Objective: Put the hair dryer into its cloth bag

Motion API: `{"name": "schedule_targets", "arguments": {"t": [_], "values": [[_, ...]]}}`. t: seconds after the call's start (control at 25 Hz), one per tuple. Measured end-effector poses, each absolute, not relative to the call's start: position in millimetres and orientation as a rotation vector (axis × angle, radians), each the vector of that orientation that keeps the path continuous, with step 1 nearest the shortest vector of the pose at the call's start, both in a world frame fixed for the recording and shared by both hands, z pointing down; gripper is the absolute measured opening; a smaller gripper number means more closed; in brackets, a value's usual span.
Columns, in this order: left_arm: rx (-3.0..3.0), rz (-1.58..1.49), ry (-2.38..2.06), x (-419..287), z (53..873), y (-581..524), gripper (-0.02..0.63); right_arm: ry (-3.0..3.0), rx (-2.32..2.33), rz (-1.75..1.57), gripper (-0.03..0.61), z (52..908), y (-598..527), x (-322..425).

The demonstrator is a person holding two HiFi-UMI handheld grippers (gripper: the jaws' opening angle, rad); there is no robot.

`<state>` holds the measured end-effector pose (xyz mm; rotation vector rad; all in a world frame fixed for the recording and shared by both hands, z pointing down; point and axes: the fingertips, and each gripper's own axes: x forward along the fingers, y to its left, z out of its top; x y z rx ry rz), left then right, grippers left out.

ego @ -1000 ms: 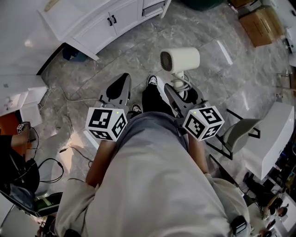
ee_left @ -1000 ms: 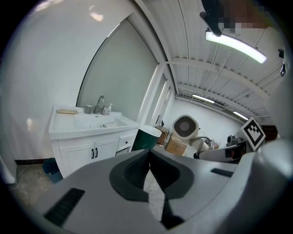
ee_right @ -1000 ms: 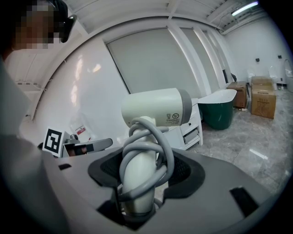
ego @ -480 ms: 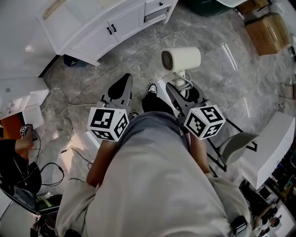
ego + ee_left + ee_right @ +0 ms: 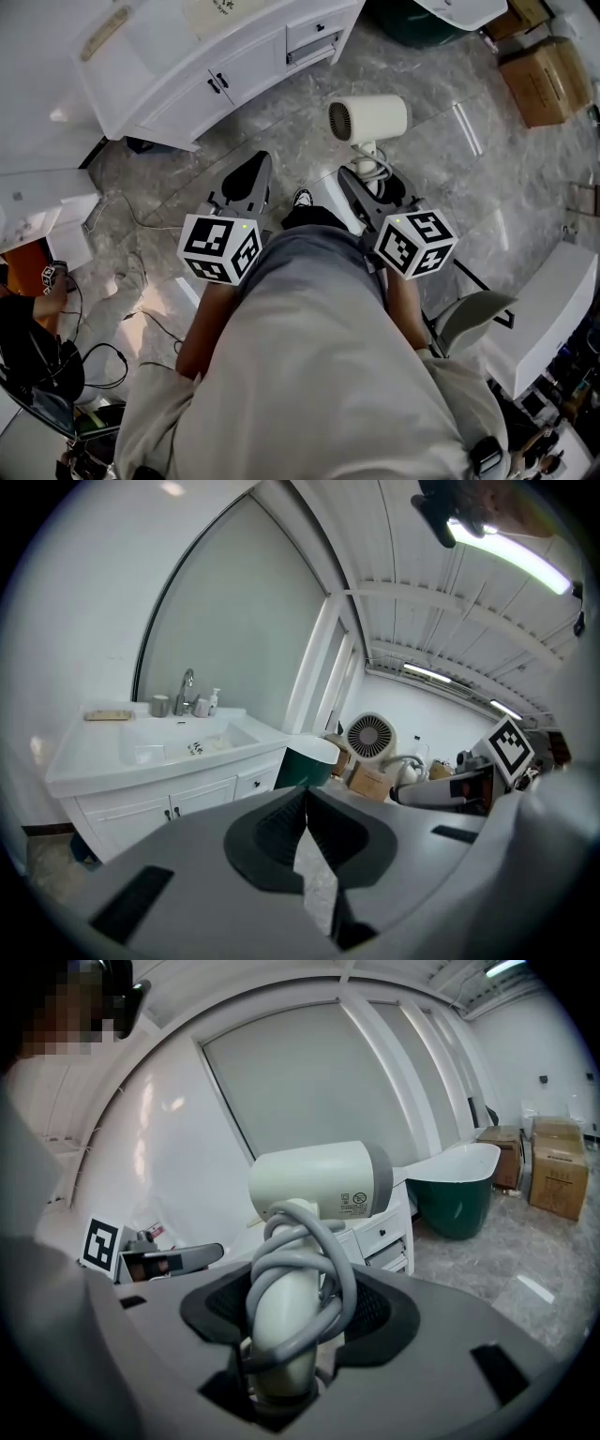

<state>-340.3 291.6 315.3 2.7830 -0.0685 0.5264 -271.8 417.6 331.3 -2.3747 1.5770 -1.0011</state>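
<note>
The dryer point(image 5: 367, 119) is gripped by its cord-wrapped handle in the right gripper point(image 5: 362, 190), upper centre of the head view. The left gripper point(image 5: 250, 176), left of it, is closed on nothing. A vanity point(image 5: 178, 70) is seen upper left.

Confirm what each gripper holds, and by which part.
Right gripper holds the hair dryer by its handle, with the cord wound round it. Left gripper is shut and empty.
</note>
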Motion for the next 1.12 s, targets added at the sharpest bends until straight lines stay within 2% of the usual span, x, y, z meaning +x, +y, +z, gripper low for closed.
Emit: {"name": "schedule_targets", "arguments": {"t": [1.12], "values": [[2.786,0.624,0.050,-237,343,310,0.009,1.530,-2.341,-1.070,0.252,356,418,-173]]}}
